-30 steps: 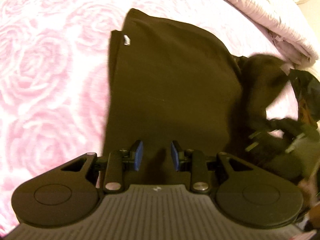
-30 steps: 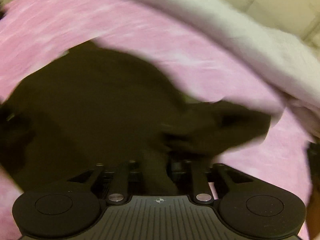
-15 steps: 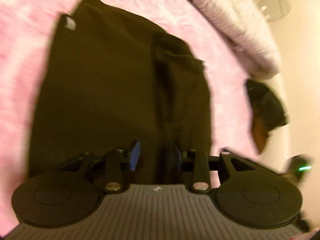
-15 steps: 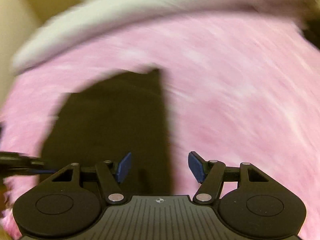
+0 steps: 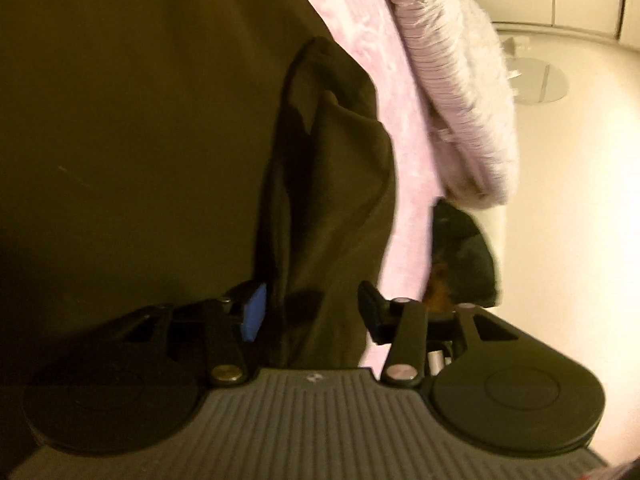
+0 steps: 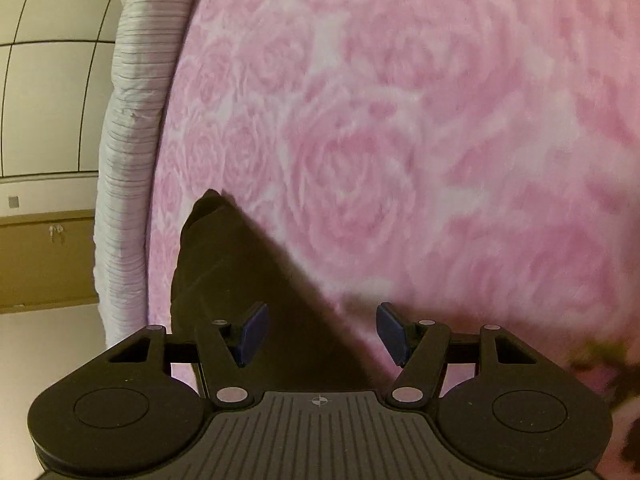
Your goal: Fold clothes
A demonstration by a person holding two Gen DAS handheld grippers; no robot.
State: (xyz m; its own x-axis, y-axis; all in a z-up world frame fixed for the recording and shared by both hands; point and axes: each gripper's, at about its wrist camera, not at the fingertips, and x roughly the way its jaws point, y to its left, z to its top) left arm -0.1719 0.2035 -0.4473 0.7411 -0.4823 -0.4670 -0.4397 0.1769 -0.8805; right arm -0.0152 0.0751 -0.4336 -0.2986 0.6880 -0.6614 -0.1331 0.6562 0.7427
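The left wrist view showed the dark olive-brown folded garment (image 5: 140, 140) filling the frame from 9 to 12 o'clock, with a folded flap between the fingers of the left gripper (image 5: 310, 314); its jaws were opening wide, pads clear of the cloth. Only the right wrist view showed the pink rose-patterned bedspread (image 6: 400, 140) at large, the garment's corner at 7 o'clock, and the right gripper (image 6: 322, 334) spread wide, empty. Half a second earlier the left jaws stood narrower. A small label seen earlier had left the frame; no writing was legible.
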